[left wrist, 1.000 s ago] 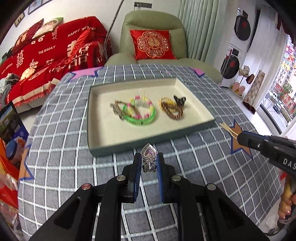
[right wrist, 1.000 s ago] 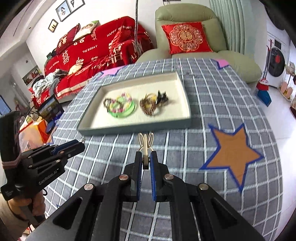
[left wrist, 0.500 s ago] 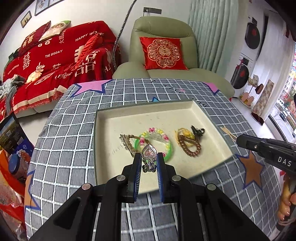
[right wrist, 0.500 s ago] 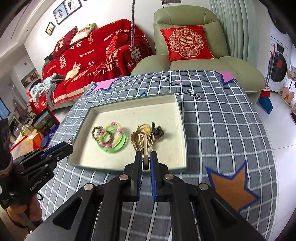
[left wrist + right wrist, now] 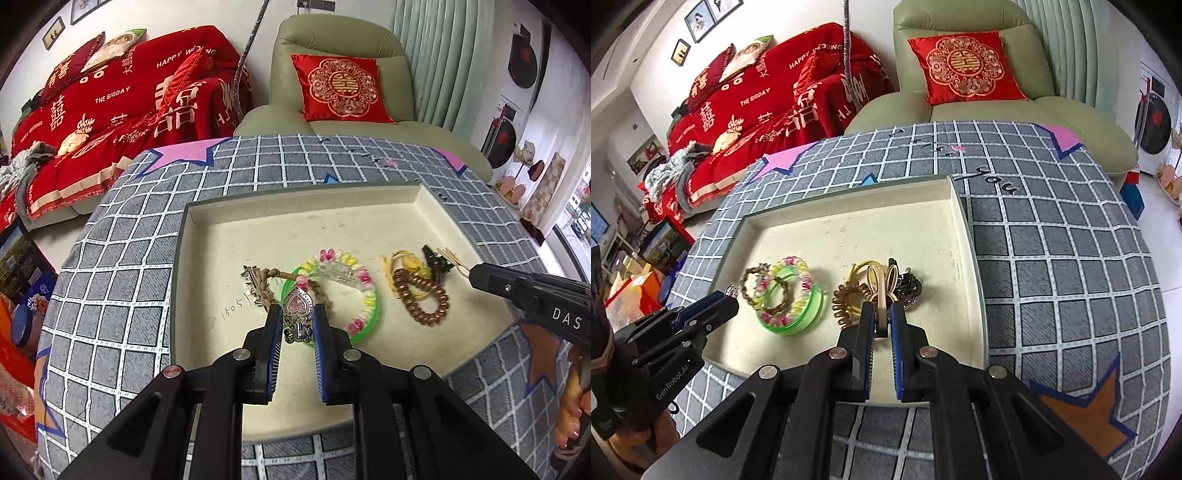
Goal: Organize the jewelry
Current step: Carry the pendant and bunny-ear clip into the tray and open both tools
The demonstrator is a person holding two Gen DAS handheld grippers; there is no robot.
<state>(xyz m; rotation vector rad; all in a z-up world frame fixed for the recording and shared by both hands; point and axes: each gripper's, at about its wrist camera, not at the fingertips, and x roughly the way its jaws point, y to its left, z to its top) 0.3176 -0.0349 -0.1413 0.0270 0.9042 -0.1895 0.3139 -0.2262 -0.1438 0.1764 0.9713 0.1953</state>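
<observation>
Gripping a silver heart-shaped pendant with a pink stone (image 5: 297,312), the left claw (image 5: 295,321) hangs over the shallow cream-lined rectangular tray (image 5: 295,221), its blue-padded fingers (image 5: 272,332) narrowed onto the pendant's sides. Beneath it, in the tray's left part, lie a green plastic bangle (image 5: 364,326), a pastel beaded bracelet (image 5: 347,266) and a braided brown cord bracelet (image 5: 264,284) (all overlapping). The right claw (image 5: 882,317) is likewise pinched onto a beige rabbit-ear hair clip (image 5: 882,291), held upright over the tray's right part above a brown coiled hair tie (image 5: 846,301), a yellow elastic band (image 5: 862,267) and a small black claw clip (image 5: 908,288). The tray rests on the desk's grey checked cloth (image 5: 1052,258), which carries an orange star patch (image 5: 1082,417).
</observation>
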